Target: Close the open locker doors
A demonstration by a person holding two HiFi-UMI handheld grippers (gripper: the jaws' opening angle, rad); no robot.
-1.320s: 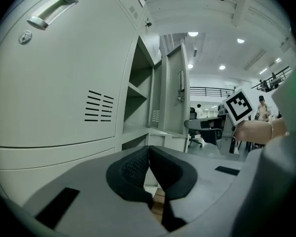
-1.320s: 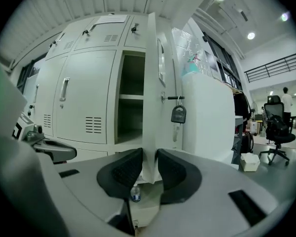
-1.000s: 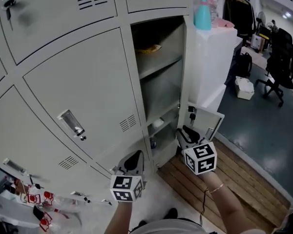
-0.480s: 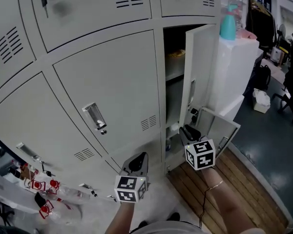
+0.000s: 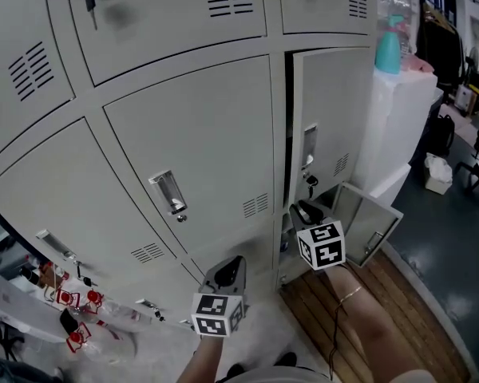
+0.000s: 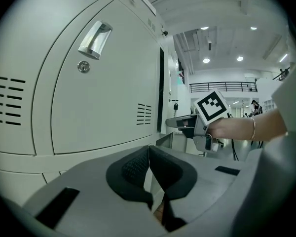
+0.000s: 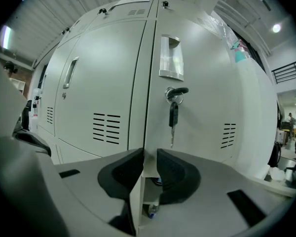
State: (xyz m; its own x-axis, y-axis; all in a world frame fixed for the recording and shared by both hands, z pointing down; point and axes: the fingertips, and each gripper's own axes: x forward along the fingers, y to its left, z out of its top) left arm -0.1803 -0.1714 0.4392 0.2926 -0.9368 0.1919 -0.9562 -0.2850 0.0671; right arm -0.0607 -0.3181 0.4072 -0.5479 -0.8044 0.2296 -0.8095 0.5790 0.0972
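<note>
Grey metal lockers (image 5: pixel 184 134) are seen ahead, above a wooden slat floor (image 5: pixel 383 309). In the right column, the tall grey locker door with a key in its lock (image 5: pixel 331 118) is left slightly ajar, and the small lower locker door (image 5: pixel 371 223) beneath it is swung wide open. The right gripper (image 5: pixel 305 211) is held just below the key; its fingers have just been closing but are parted, with nothing grasped. The left gripper (image 5: pixel 235 266) is held lower left, its fingers clenched together and empty.

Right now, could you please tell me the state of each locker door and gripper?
Upper right locker door: ajar, nearly closed, key in lock.
Lower right locker door: wide open.
Middle locker door: closed.
Left gripper: shut, empty.
Right gripper: open, jaws just been closing, panel edge between them, ungripped.
</note>
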